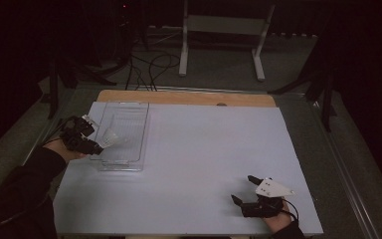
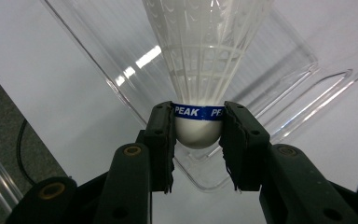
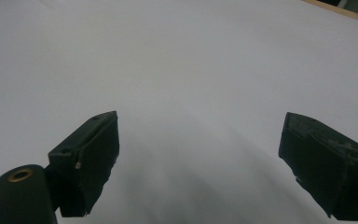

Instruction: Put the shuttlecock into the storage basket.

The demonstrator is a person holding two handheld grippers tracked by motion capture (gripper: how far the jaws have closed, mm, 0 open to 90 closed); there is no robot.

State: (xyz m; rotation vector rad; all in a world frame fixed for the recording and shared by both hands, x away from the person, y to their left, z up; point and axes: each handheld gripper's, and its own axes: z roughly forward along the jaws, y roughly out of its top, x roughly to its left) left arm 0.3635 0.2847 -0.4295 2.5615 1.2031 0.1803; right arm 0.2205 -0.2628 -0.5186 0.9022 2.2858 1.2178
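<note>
Shuttlecock (image 2: 200, 88) is pinched by its cork in the left tool (image 2: 198, 135), over the clear tray (image 1: 129, 164) near the bench's left edge. Right tool (image 1: 246, 190) is spread, nothing held. Cork is rounded, so slip or tilt is likely if grip is eased early.

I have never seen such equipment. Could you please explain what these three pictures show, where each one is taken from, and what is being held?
A person sits at a table covered in white and holds a hand tool with two black jaws in each hand. The high view looks down from above. The other two pictures come from small cameras riding on each tool, looking along its jaws. The left gripper is shut on the round white base of a shuttlecock, over the near end of a clear plastic tray on the left side of the table. The right gripper is open with nothing between its jaws, low over the table at the near right.
</note>
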